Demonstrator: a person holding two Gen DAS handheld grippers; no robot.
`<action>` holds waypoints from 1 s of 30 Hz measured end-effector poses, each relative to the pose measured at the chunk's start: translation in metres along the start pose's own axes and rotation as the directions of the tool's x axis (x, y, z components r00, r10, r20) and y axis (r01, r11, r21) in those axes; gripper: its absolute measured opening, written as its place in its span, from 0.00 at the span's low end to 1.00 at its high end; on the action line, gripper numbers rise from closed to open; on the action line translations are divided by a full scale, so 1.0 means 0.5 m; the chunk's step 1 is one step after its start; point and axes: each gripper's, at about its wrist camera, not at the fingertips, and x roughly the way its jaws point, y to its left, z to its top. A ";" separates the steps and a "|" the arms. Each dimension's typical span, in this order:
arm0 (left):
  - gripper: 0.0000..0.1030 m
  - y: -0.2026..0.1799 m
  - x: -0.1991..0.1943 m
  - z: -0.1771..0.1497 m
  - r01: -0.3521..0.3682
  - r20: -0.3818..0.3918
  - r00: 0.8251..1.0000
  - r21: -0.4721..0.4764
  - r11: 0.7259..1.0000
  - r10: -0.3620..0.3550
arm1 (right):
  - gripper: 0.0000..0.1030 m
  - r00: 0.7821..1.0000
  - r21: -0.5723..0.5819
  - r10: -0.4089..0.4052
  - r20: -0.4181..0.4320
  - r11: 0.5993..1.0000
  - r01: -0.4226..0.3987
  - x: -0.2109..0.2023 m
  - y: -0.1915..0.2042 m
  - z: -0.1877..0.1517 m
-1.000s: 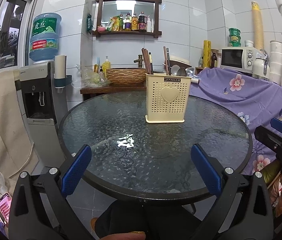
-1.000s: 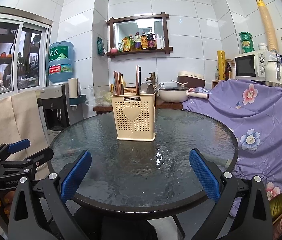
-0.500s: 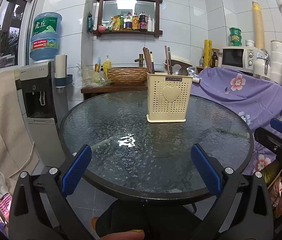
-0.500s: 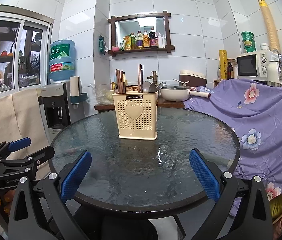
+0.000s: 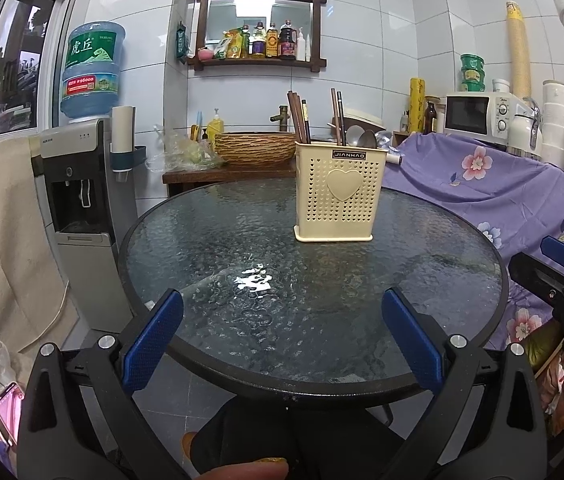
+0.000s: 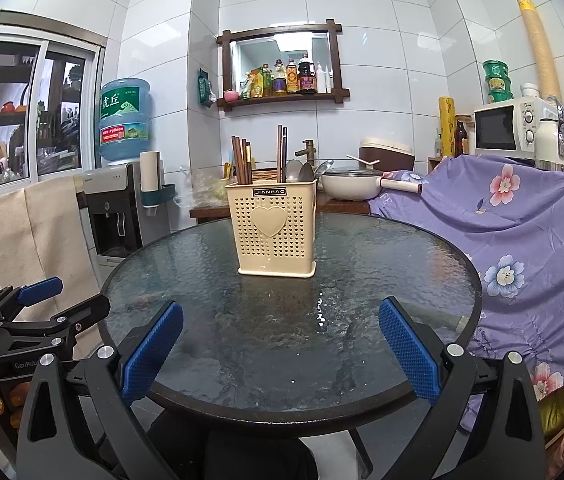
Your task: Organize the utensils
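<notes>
White tiled walls (image 6: pixel 382 80), sliding window (image 6: pixel 38 116), round glass table (image 6: pixel 362 280), wooden wall shelf (image 6: pixel 282 98)

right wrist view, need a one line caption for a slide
Open right gripper faces a cream utensil holder of chopsticks and spoons on a round glass table.

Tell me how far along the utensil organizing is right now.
Looks finished: chopsticks and spoons stand in the beige utensil holder, and nothing else lies on the glass table. Left gripper and right gripper are open, holding nothing. Nothing visibly remains.
</notes>
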 end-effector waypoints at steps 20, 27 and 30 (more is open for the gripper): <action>0.95 -0.002 -0.004 -0.002 -0.006 0.003 1.000 0.007 1.000 0.006 | 0.94 1.000 0.005 -0.003 -0.005 1.000 0.003 0.002 -0.004 -0.001; 0.95 -0.001 -0.004 0.000 -0.007 0.001 1.000 0.006 1.000 0.007 | 0.94 1.000 0.006 -0.002 -0.002 1.000 0.002 0.001 -0.005 -0.002; 0.95 0.002 -0.003 0.000 0.000 -0.003 1.000 0.000 1.000 0.000 | 0.94 1.000 0.005 -0.002 -0.006 1.000 0.002 0.004 -0.006 0.000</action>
